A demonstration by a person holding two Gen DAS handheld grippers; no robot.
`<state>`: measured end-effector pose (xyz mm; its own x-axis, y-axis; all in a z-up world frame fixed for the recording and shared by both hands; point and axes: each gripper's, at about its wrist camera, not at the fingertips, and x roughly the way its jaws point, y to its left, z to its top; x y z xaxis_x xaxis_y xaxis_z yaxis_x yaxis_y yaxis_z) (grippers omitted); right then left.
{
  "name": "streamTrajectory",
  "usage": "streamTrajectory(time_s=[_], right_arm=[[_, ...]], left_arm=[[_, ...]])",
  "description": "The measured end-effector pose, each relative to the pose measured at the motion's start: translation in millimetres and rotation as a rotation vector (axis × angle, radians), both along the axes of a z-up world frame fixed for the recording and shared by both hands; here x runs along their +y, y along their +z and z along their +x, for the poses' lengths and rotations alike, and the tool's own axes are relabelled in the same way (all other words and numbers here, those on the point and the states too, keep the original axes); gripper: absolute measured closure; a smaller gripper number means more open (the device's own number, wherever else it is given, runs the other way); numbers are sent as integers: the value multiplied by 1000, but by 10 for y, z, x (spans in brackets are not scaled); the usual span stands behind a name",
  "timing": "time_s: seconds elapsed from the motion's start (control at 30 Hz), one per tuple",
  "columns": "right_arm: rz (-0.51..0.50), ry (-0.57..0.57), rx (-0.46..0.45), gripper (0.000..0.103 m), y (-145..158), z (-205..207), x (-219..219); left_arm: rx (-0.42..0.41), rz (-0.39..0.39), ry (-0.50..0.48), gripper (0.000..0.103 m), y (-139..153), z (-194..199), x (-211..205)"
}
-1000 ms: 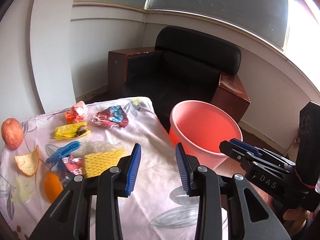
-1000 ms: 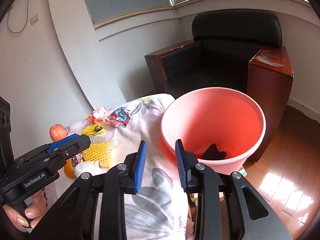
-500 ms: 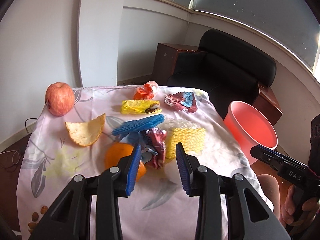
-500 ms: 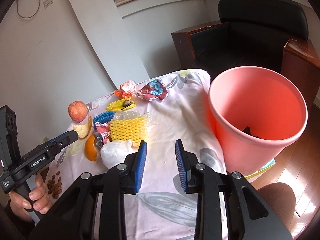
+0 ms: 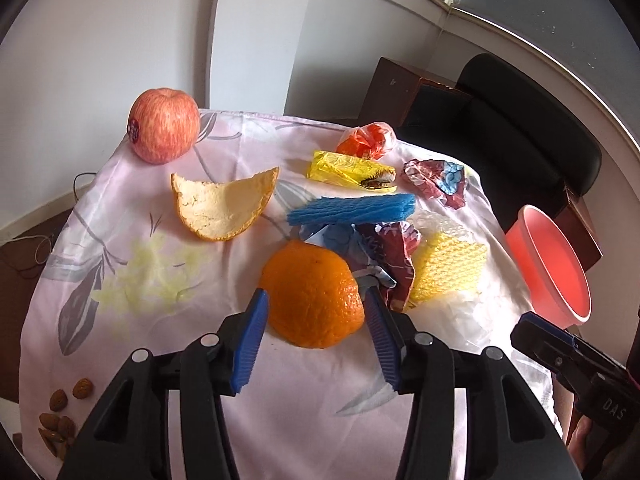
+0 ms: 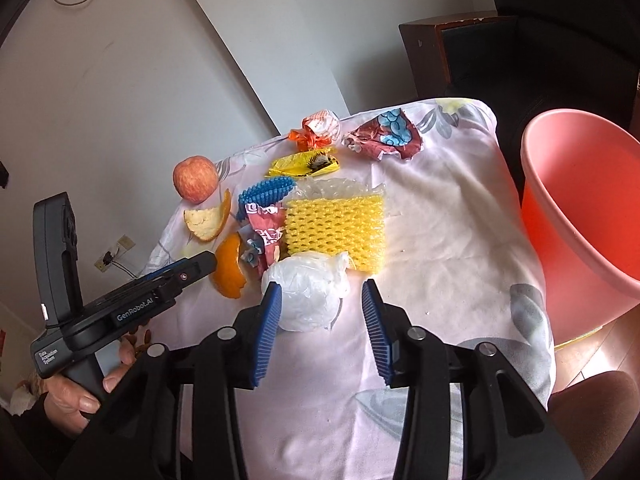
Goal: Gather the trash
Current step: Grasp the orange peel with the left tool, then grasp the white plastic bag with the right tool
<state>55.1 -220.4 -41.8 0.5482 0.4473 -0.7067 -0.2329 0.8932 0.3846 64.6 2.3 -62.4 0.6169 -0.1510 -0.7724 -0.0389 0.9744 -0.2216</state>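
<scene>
Trash [image 5: 348, 210] litters floral tablecloth [image 5: 160, 248] — pink bin [image 6: 580, 208] beside, black armchair [image 5: 520, 128] behind; both claws apart.

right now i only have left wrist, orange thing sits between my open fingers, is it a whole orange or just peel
observer: just peel. The right wrist view shows the orange peel from the side, a thin curved shell.
operator: ok and what is the right gripper on
observer: the right gripper is open, with a crumpled white plastic bag between its fingers and nothing clamped.
</scene>
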Motion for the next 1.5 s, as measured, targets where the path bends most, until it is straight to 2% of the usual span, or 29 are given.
streamTrajectory(time_s=[0.07, 0.17, 0.27, 0.37, 0.53, 0.77, 1.07, 1.27, 1.3, 1.33, 1.4, 1.43, 1.5], right_arm=[[-2, 2, -1, 60, 0, -2, 6], [-4, 3, 3, 60, -17, 4, 6], [-6, 6, 5, 60, -33, 10, 1], [-2, 13, 3, 60, -46, 11, 1], [13, 44, 6, 60, -69, 22, 43], [12, 90, 12, 60, -87, 18, 144], [-48, 95, 6, 60, -136, 69, 283], [-26, 83, 7, 60, -179, 83, 274], [-21, 83, 6, 63, -183, 80, 267], [-23, 83, 6, 77, -186, 81, 259], [-35, 82, 4, 86, -187, 76, 250], [-35, 82, -2, 93, -176, 62, 244], [-37, 82, -19, 96, -145, 35, 232]], left_arm=[[22, -3, 17, 47, -51, 81, -38], [55, 37, 34, 44, -143, 185, -128], [53, 84, 39, 44, -181, 208, -174], [65, 67, 44, 45, -199, 194, -109], [64, 46, 40, 56, -159, 80, 16], [27, 29, 18, 78, -19, -109, 147], [0, 24, 52, 92, 78, -227, 400], [10, 20, 84, 97, 60, -267, 551], [13, 13, 87, 97, 58, -272, 567], [15, 6, 89, 97, 60, -279, 580], [11, -5, 90, 97, 70, -299, 587], [6, -8, 88, 97, 85, -310, 586], [-8, -3, 79, 98, 120, -334, 572]])
